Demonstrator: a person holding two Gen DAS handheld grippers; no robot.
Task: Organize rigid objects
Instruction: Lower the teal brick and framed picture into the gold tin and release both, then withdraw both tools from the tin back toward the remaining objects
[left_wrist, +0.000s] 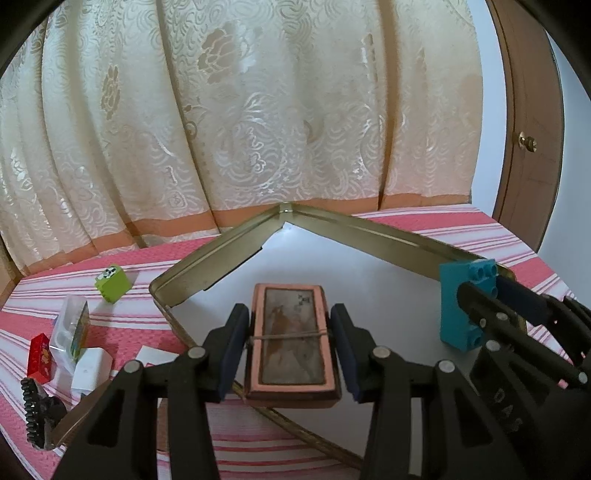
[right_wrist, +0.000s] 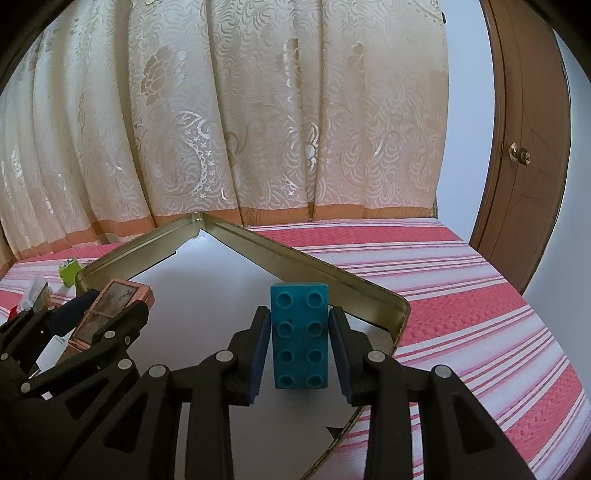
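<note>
A shallow gold metal tray (left_wrist: 221, 254) (right_wrist: 295, 258) with a white floor lies on the pink striped cloth. My left gripper (left_wrist: 290, 332) is shut on a pink-edged rectangular box (left_wrist: 291, 343) bound with a rubber band, held over the tray's near edge. That box (right_wrist: 118, 295) and the left gripper (right_wrist: 107, 306) also show at the left of the right wrist view. My right gripper (right_wrist: 299, 332) is shut on a teal studded brick (right_wrist: 299, 332), held upright over the tray's right part, studs facing the camera. From the left wrist view the brick (left_wrist: 454, 302) and right gripper (left_wrist: 491, 295) sit by the tray's right rim.
Left of the tray lie a green block (left_wrist: 112, 282), a red block (left_wrist: 38, 356), a clear plastic case (left_wrist: 70, 325), a white piece (left_wrist: 90, 369) and a black toothed part (left_wrist: 35, 413). A cream curtain (left_wrist: 258, 110) hangs behind; a wooden door (left_wrist: 528, 140) stands at right.
</note>
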